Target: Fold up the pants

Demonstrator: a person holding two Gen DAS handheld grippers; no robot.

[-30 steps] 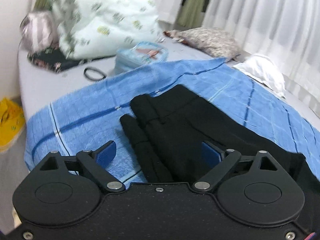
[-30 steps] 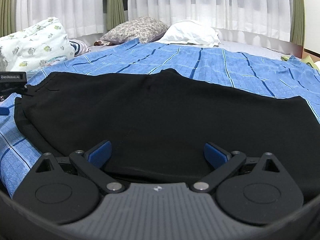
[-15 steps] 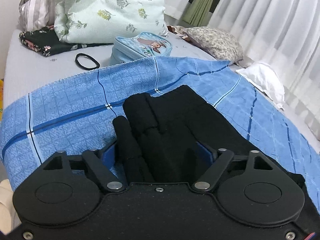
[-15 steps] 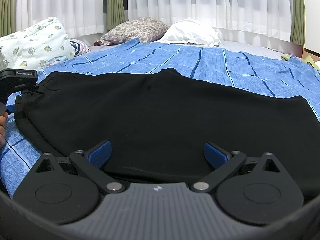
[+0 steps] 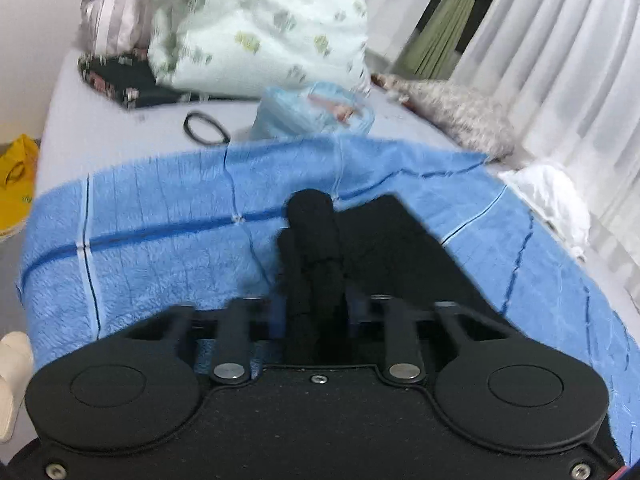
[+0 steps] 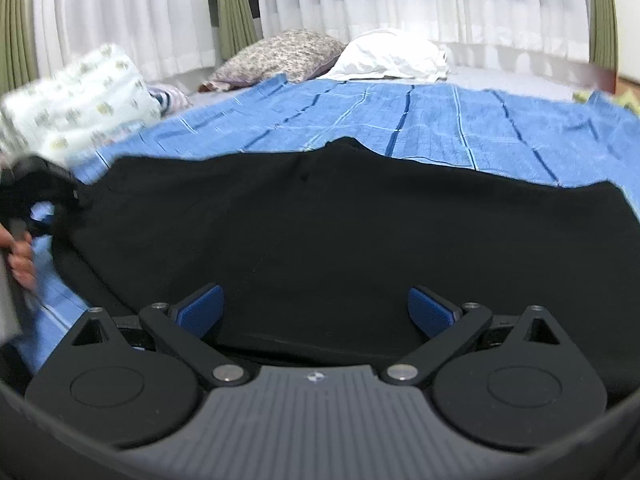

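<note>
Black pants [image 6: 340, 220] lie spread flat on a blue checked blanket [image 6: 420, 120] on the bed. My left gripper [image 5: 314, 312] is shut on a bunched end of the pants [image 5: 316, 248] at their left end; its pads are hidden by the cloth. It also shows in the right wrist view [image 6: 44, 200] at the far left, with a hand behind it. My right gripper [image 6: 316, 312] is open, its blue pads [image 6: 200, 308] over the near edge of the pants, holding nothing.
A floral quilt bundle [image 5: 256, 28], a light blue pouch [image 5: 316, 114] and a black hair band [image 5: 204, 130] lie beyond the blanket's edge. A patterned pillow [image 6: 280, 54] and a white pillow [image 6: 392, 56] sit by the curtains. A yellow bag [image 5: 16, 184] is off the bed's left side.
My left gripper moved onto the bunched end of the pants and closed on it, gathering the cloth into a narrower roll. The right gripper has stayed open in place.
</note>
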